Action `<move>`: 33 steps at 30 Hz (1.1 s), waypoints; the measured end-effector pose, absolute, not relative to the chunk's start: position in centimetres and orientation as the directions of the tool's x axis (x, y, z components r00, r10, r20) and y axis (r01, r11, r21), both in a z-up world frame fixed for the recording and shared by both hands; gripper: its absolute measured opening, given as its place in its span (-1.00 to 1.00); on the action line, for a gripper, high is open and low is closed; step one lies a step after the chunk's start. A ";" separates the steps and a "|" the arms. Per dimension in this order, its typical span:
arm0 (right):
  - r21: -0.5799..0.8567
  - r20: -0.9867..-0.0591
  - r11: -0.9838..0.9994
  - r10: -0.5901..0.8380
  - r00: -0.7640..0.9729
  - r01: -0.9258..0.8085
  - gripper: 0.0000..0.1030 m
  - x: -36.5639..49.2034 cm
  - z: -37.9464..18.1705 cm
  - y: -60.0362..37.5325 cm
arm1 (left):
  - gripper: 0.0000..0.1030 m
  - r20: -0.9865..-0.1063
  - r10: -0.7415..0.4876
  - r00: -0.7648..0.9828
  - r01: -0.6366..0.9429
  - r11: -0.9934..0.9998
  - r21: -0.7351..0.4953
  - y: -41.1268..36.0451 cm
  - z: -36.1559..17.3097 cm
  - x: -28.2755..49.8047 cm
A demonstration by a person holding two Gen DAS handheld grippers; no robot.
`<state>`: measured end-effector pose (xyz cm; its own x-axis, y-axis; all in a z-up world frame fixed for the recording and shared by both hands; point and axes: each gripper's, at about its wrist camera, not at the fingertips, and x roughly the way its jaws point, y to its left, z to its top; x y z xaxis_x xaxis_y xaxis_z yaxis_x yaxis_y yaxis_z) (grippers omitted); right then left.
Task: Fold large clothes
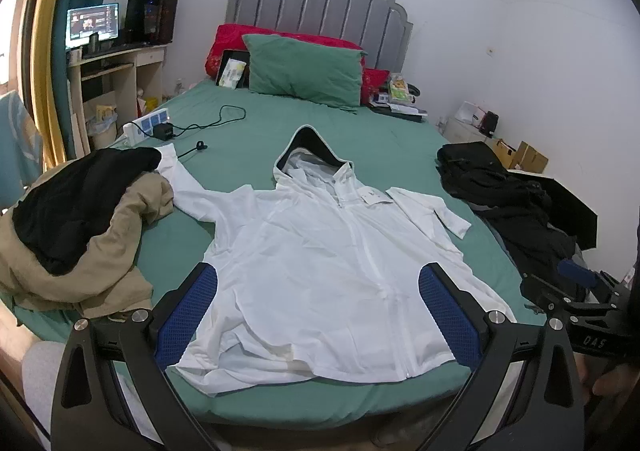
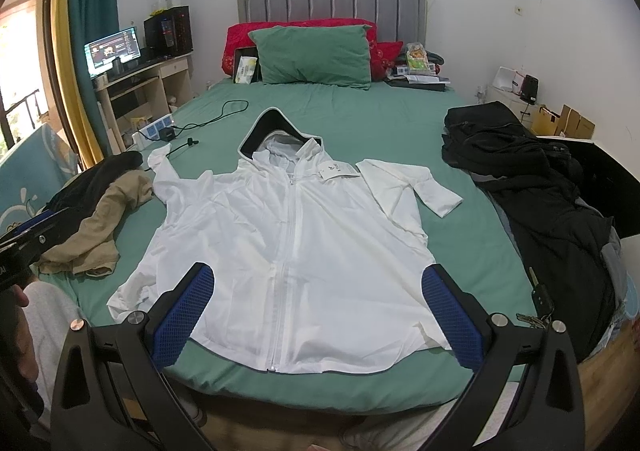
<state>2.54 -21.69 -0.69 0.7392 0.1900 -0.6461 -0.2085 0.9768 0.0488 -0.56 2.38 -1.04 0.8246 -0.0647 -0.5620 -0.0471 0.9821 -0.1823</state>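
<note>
1. We see the white hooded jacket (image 1: 320, 267) spread flat and zipped on the green bed (image 1: 360, 131), straight ahead of and below both tools, with its hem nearest us and its hood farthest.
2. Its long axis runs directly away from us, along the zip.
3. Our left hand-held gripper (image 1: 318, 315) hangs spread wide and holds nothing, over the hem's left half. Our right hand-held gripper (image 2: 320, 315) is equally spread and empty, over the hem's right half (image 2: 360, 331).
4. The left sleeve (image 1: 192, 191) lies ahead-left, its cuff beside the tan and black clothes pile (image 1: 80, 235); our left tool looks nearer to it.
5. The right sleeve (image 2: 412, 187) lies ahead-right, short of the black garment heap (image 2: 528, 191).
6. We judge there is bare sheet beyond the hood for folding; the side piles narrow the room.
</note>
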 end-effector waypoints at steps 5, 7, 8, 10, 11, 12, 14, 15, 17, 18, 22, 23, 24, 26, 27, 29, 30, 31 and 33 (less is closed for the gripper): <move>0.050 -0.651 0.977 0.188 0.736 -0.206 0.99 2.7 -1.0 -21.7 | 1.00 -0.564 -0.066 0.823 -0.048 0.982 -0.184 2.3 -1.1 -0.5; 0.051 -0.654 0.977 0.188 0.733 -0.205 0.99 2.8 -1.1 -21.8 | 1.00 -0.565 -0.068 0.823 -0.046 0.982 -0.184 2.3 -1.1 -0.4; 0.051 -0.656 0.977 0.188 0.731 -0.205 0.99 2.9 -1.3 -21.9 | 1.00 -0.566 -0.067 0.821 -0.046 0.982 -0.183 2.3 -1.1 -0.3; 0.050 -0.662 0.978 0.186 0.726 -0.204 0.99 3.3 -1.7 -22.0 | 1.00 -0.572 -0.064 0.818 -0.047 0.983 -0.177 2.3 -1.3 0.1; 0.050 -0.663 0.978 0.185 0.725 -0.204 0.99 3.5 -1.8 -22.0 | 1.00 -0.576 -0.064 0.815 -0.047 0.983 -0.176 2.4 -1.4 0.4; 0.052 -0.667 0.978 0.186 0.722 -0.204 0.99 3.8 -2.0 -22.1 | 1.00 -0.580 -0.065 0.812 -0.046 0.984 -0.174 2.4 -1.6 0.7; 0.061 -0.676 0.977 0.190 0.712 -0.203 0.99 4.6 -2.5 -22.4 | 1.00 -0.590 -0.062 0.805 -0.046 0.985 -0.166 2.3 -1.9 1.3; 0.063 -0.679 0.977 0.190 0.709 -0.201 0.99 4.9 -2.7 -22.6 | 1.00 -0.596 -0.061 0.801 -0.045 0.986 -0.161 2.2 -2.1 1.7; 0.067 -0.686 0.978 0.188 0.703 -0.196 0.99 5.8 -3.2 -23.0 | 1.00 -0.606 -0.058 0.793 -0.046 0.987 -0.155 2.2 -2.5 2.6; 0.069 -0.691 0.980 0.183 0.699 -0.188 0.99 6.6 -3.6 -23.4 | 1.00 -0.611 -0.057 0.790 -0.048 0.987 -0.153 2.2 -2.6 3.1; 0.071 -0.699 0.985 0.164 0.696 -0.160 0.99 9.2 -4.5 -25.2 | 1.00 -0.627 -0.041 0.778 -0.051 0.990 -0.128 2.2 -3.5 5.3; 0.071 -0.701 0.985 0.160 0.695 -0.156 0.99 9.6 -4.6 -25.5 | 1.00 -0.632 -0.038 0.774 -0.053 0.991 -0.125 2.2 -3.7 6.0; 0.073 -0.704 0.987 0.154 0.693 -0.145 0.99 10.5 -5.0 -26.1 | 1.00 -0.639 -0.037 0.769 -0.057 0.991 -0.125 2.3 -4.1 6.7; 0.085 -0.714 0.988 0.148 0.684 -0.126 0.99 12.0 -5.8 -27.2 | 1.00 -0.652 -0.032 0.758 -0.064 0.990 -0.123 2.5 -4.8 8.2; 0.097 -0.723 0.989 0.147 0.676 -0.111 0.99 13.1 -6.4 -28.0 | 1.00 -0.656 -0.029 0.754 -0.066 0.991 -0.120 2.5 -5.2 8.9; 0.124 -0.737 0.988 0.153 0.658 -0.090 0.99 15.2 -7.6 -29.5 | 1.00 -0.665 -0.024 0.746 -0.066 0.992 -0.110 2.6 -6.0 10.3; 0.129 -0.742 0.988 0.151 0.653 -0.082 0.99 16.0 -8.1 -30.1 | 1.00 -0.672 -0.022 0.740 -0.067 0.992 -0.106 2.6 -6.4 11.1; 0.129 -0.747 0.989 0.146 0.649 -0.074 0.99 16.7 -8.5 -30.7 | 1.00 -0.679 -0.025 0.734 -0.068 0.992 -0.109 2.6 -6.8 11.8; 0.115 -0.757 0.991 0.131 0.641 -0.067 0.91 18.6 -9.5 -31.8 | 1.00 -0.690 -0.026 0.723 -0.072 0.991 -0.113 2.8 -7.6 13.2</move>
